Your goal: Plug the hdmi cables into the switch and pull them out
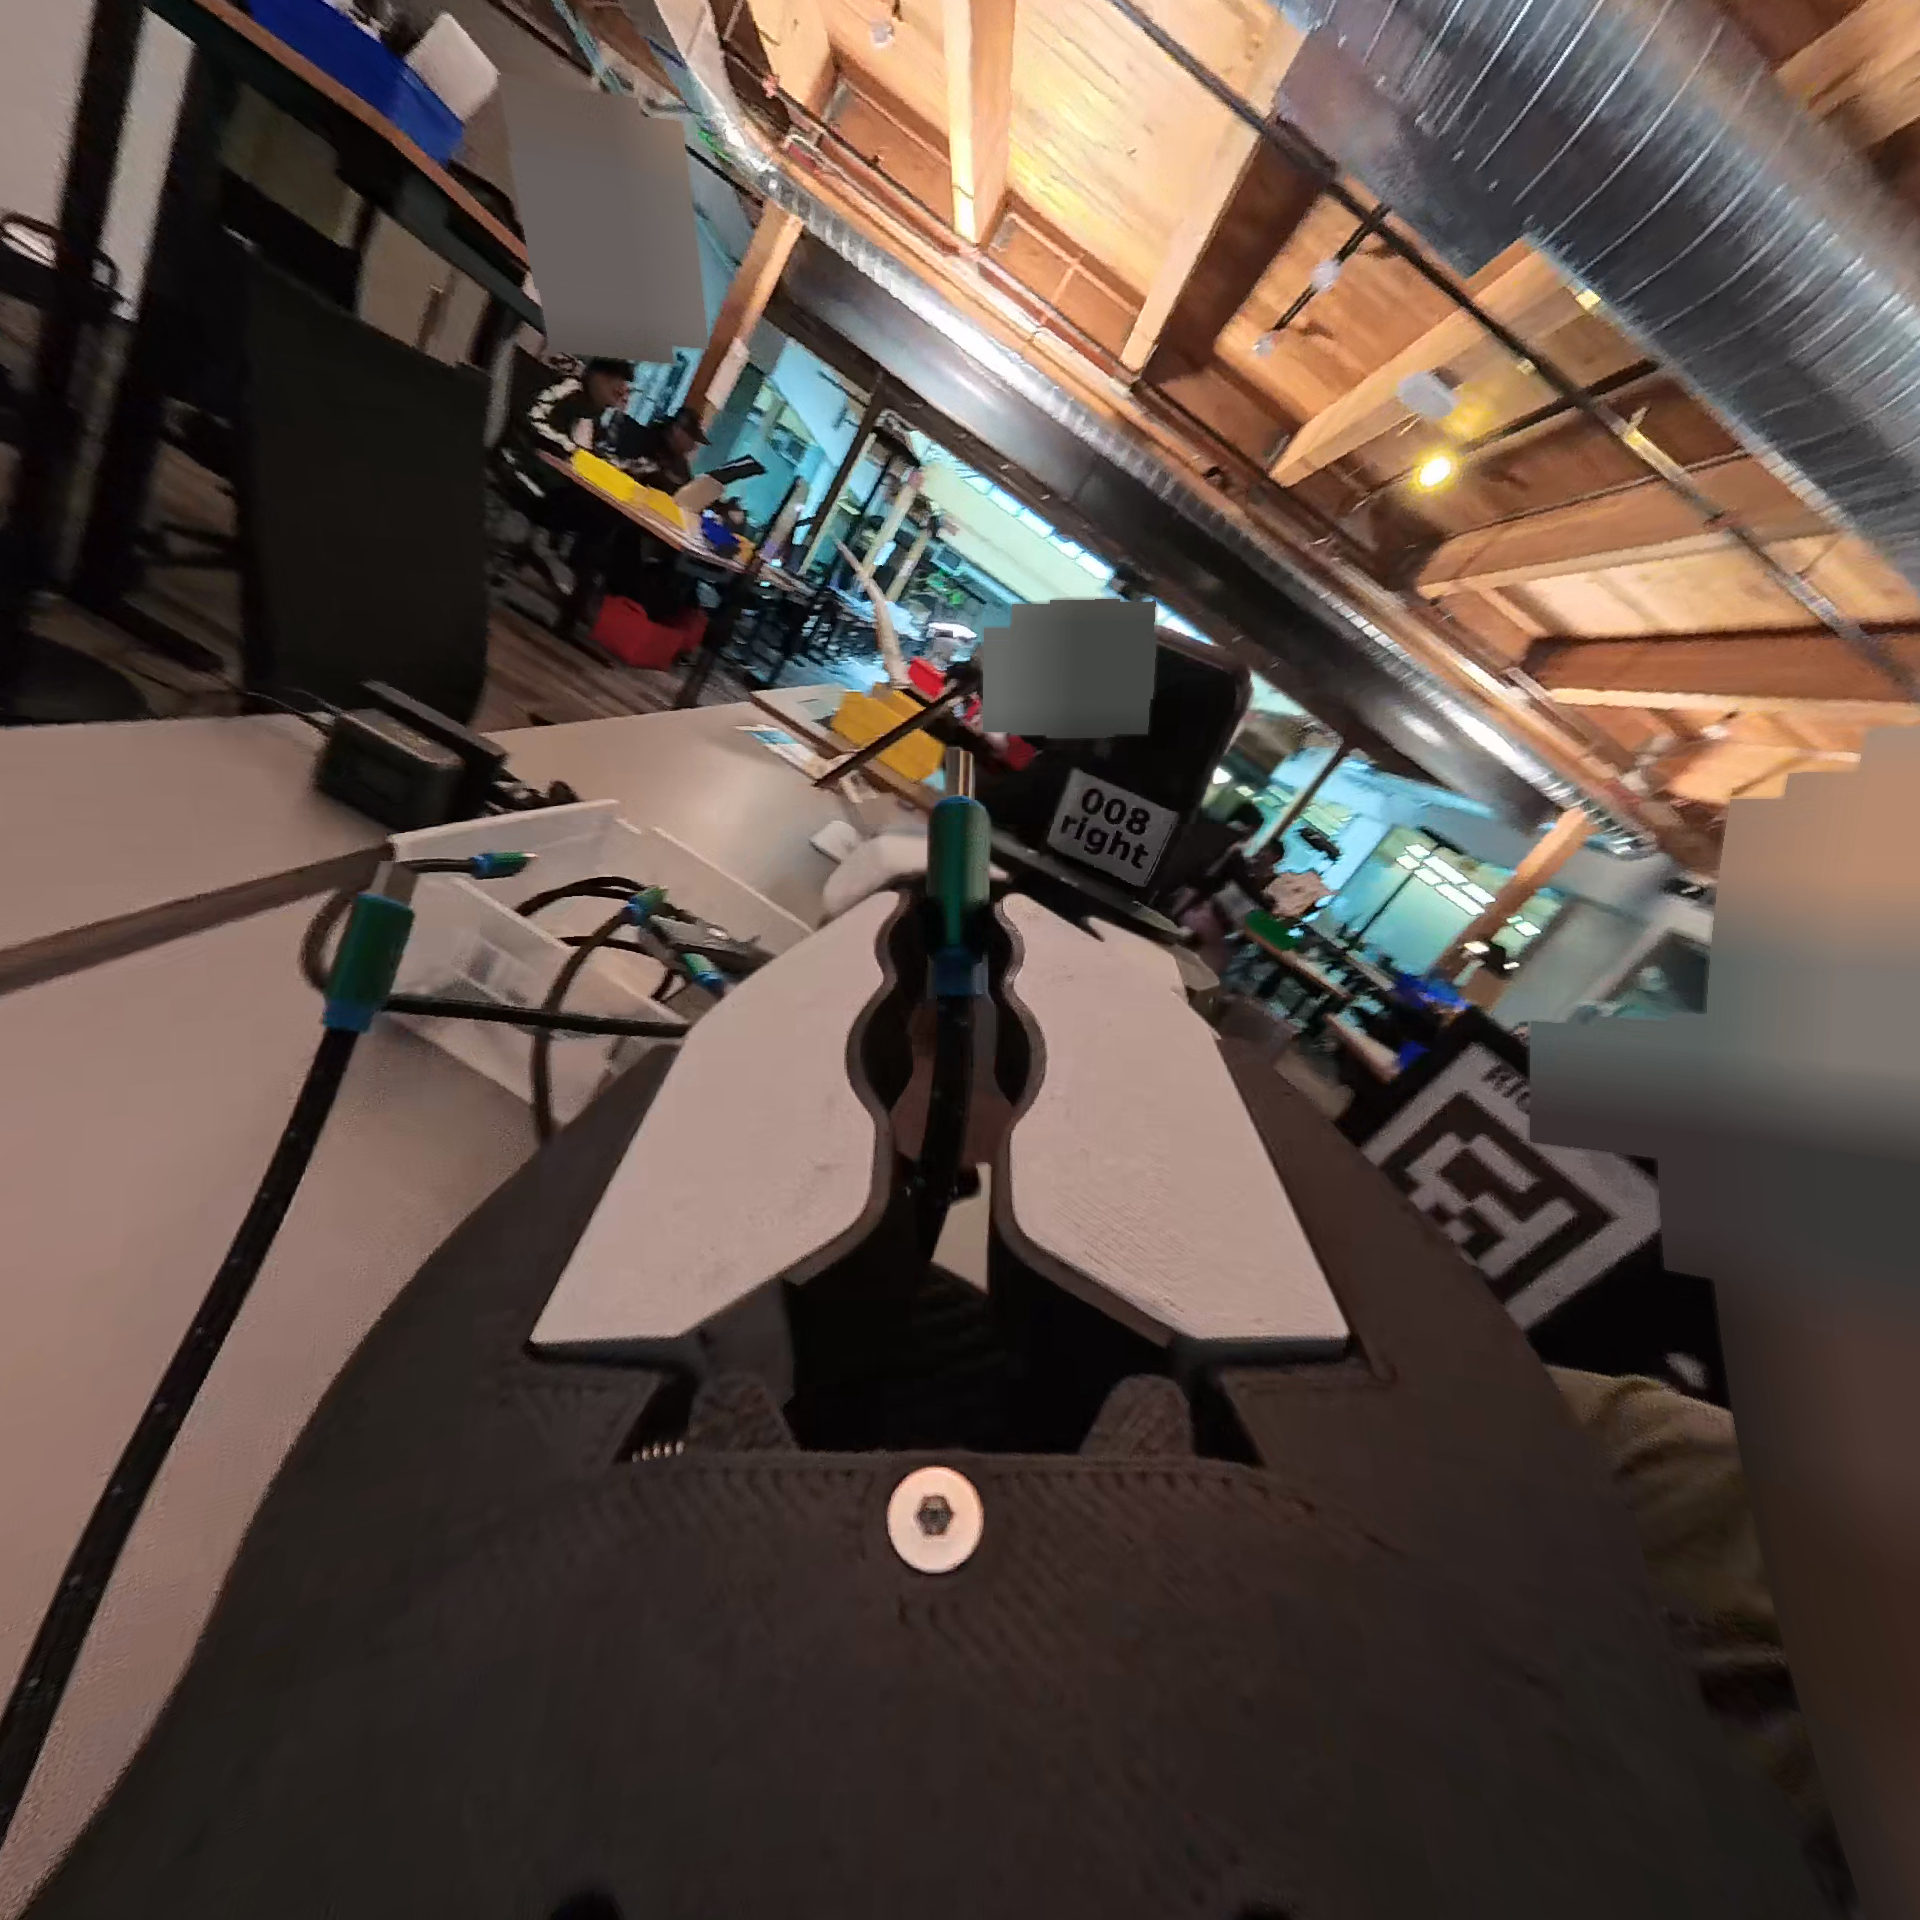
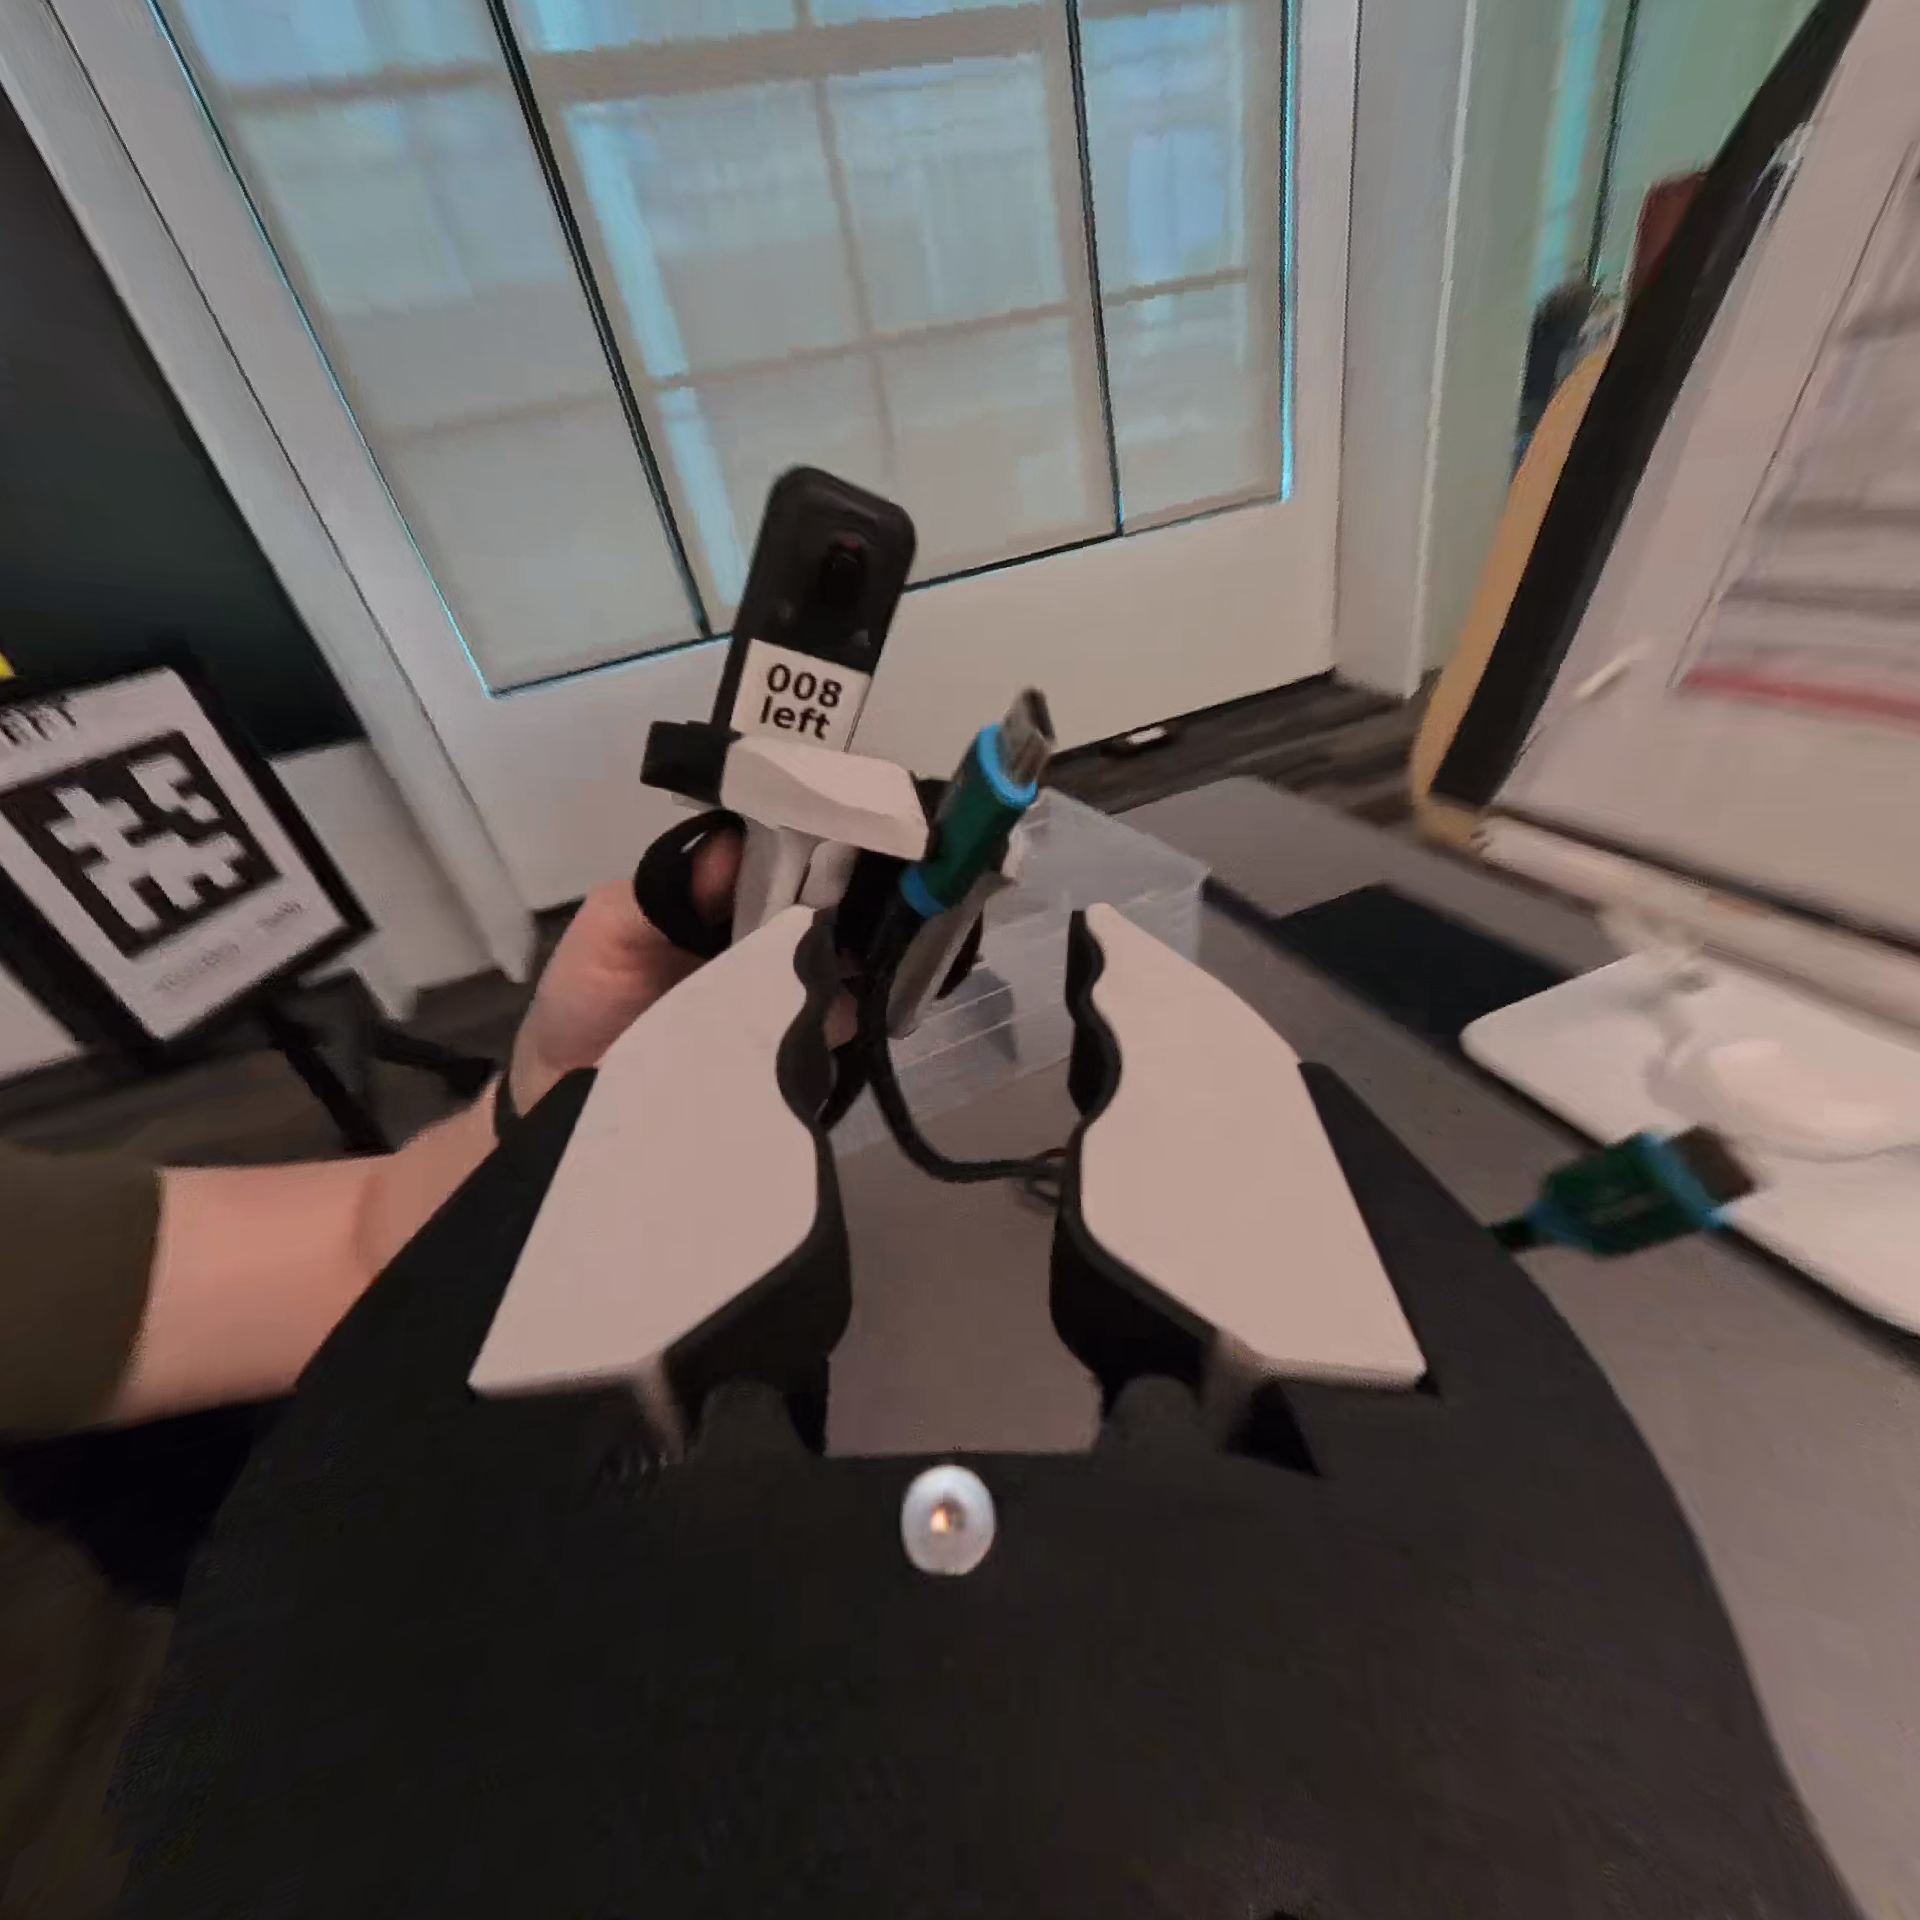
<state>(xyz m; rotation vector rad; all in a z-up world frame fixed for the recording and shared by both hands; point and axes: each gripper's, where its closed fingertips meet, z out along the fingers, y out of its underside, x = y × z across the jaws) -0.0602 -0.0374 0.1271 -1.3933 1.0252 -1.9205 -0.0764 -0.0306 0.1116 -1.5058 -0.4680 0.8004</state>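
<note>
My left gripper (image 1: 951,920) is shut on a black braided HDMI cable just behind its green plug (image 1: 958,862), which points up and away with the metal tip bare. The right wrist view shows the same gripper (image 2: 940,878), held by a hand (image 2: 613,997), with the plug (image 2: 982,805) tilted up to the right. My right gripper (image 2: 945,935) is open and empty, just short of that plug. A second green plug (image 1: 364,956) lies at the left on the table, and another (image 2: 1631,1195) at the right. I cannot make out the switch.
A clear plastic box (image 1: 520,894) holding more cables stands on the grey table (image 1: 125,1091); it also shows in the right wrist view (image 2: 1122,883). A black adapter (image 1: 395,764) sits behind it. A white monitor base (image 2: 1683,1101) is at the right. A marker board (image 2: 156,842) stands at the left.
</note>
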